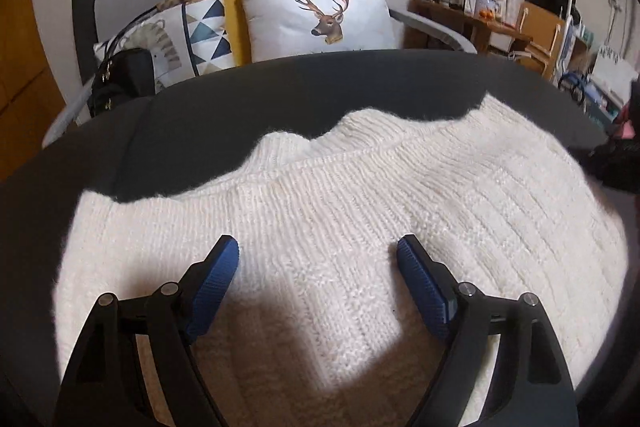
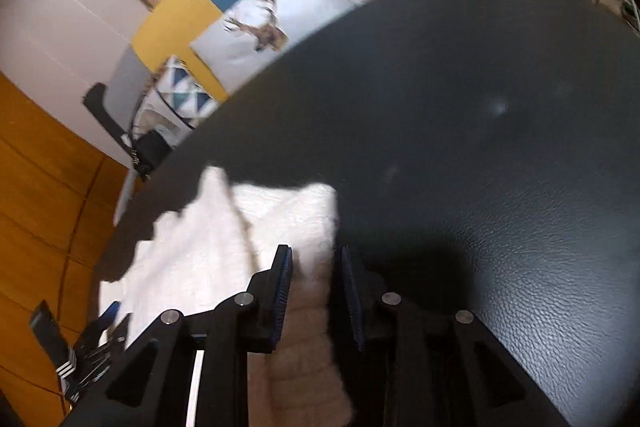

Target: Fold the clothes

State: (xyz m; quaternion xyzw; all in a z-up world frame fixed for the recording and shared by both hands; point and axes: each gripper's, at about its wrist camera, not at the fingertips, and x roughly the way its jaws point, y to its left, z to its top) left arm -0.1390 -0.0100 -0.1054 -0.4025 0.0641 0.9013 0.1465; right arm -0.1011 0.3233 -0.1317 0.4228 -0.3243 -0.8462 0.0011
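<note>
Fingers with blue ribbed pads on the left gripper stand wide apart, low in the left wrist frame, hovering over the cream chunky-knit sweater and gripping nothing. The sweater spreads across the middle of that frame on the dark leather-textured counter, its wavy far edge toward the white deer-print cushion at upper centre.

In the right wrist view, the right gripper has its fingers drawn narrow with a band of the cream knit running between them, at the sweater's right-hand edge, lower centre of the frame; bare counter fills the right half. The view is blurred, so how firmly the cloth is pinched is uncertain.

Judging from this, a fold of the side edge is in hand. The next move calls for carrying that edge over the body of the sweater while the left gripper steadies or takes the matching part, keeping the thick knit from bunching.
</note>
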